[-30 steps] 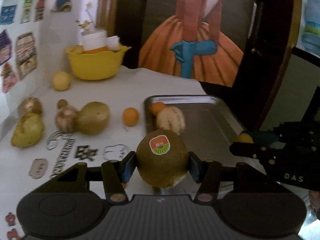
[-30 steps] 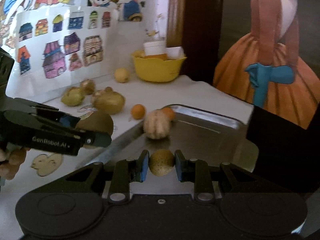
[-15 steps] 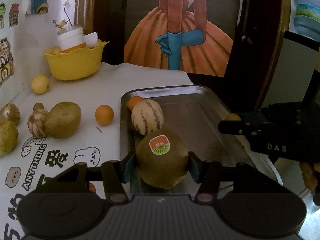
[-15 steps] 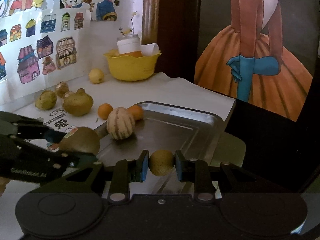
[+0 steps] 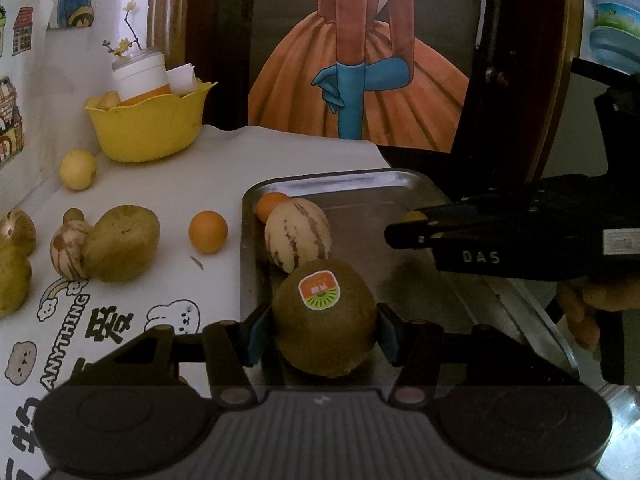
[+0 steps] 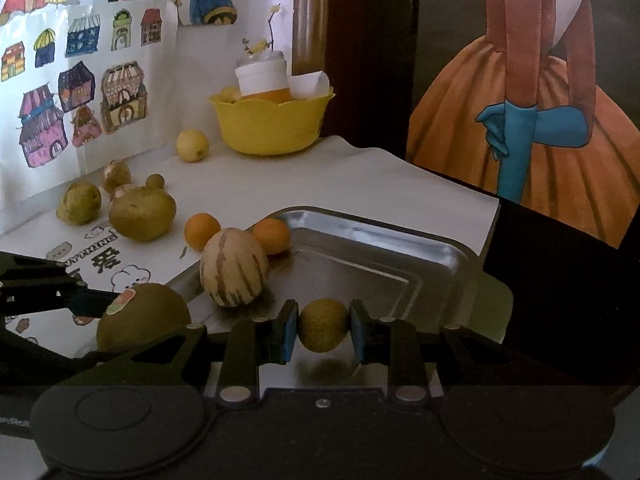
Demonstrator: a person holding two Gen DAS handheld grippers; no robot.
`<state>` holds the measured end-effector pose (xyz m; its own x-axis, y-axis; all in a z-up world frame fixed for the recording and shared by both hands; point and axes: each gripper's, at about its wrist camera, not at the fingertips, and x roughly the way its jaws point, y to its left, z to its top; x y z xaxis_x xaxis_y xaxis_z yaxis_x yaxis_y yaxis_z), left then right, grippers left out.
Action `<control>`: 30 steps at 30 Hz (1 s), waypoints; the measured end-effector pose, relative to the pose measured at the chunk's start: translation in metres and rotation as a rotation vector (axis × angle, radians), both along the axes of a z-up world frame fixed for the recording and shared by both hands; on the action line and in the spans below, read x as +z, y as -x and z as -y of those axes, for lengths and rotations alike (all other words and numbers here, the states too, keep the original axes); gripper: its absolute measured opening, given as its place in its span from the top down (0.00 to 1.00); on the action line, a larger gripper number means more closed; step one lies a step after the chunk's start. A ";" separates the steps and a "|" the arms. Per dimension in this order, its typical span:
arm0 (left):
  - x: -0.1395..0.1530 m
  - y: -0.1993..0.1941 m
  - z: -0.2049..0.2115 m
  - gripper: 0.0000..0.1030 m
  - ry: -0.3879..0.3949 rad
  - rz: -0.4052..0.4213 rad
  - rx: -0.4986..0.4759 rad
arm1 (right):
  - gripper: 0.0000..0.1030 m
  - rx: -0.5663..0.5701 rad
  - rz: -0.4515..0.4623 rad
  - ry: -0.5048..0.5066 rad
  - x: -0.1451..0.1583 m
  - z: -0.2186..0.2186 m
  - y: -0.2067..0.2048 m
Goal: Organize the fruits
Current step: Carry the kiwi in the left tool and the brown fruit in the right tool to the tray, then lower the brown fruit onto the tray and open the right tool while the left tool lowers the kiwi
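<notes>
right tongs (image 6: 323,330) clamp small round fruit (image 6: 323,330) | over metal tray (image 6: 400,256) | striped melon (image 6: 234,268) inside

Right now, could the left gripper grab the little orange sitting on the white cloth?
Probably not yet: the left gripper is shut on a stickered kiwi. The path to the orange looks free.

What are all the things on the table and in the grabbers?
kiwi: 1, brown with a sticker, held over the tray
small round fruit: 1, yellow-brown, held over the tray
striped melon: 1, cream, in the tray
oranges: 2, one in the tray, one beside it
tray: 1, silver, on the cloth
yellow bowl: 1, at the back, holding a jar
lemon: 1, yellow, beside the bowl
left gripper: black, shut on the kiwi
right gripper: black, shut on the small fruit
</notes>
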<state>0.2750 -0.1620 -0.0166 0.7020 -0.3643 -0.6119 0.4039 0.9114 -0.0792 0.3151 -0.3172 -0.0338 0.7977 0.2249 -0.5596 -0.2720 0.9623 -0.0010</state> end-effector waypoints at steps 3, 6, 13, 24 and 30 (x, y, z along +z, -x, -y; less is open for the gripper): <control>-0.001 -0.001 0.000 0.42 0.000 -0.003 -0.001 | 0.72 -0.003 -0.002 0.005 -0.002 -0.002 -0.004; -0.001 -0.001 0.001 0.42 0.000 -0.005 -0.002 | 0.72 -0.005 -0.006 0.006 -0.004 -0.003 -0.008; -0.003 -0.001 0.002 0.42 0.003 -0.004 0.003 | 0.72 -0.003 -0.025 0.013 -0.003 -0.008 -0.027; -0.004 -0.002 0.001 0.42 -0.003 -0.005 -0.003 | 0.71 0.000 -0.036 0.027 -0.007 -0.013 -0.031; -0.003 0.000 0.001 0.41 0.002 -0.007 -0.001 | 0.69 -0.002 -0.039 0.020 -0.006 -0.011 -0.029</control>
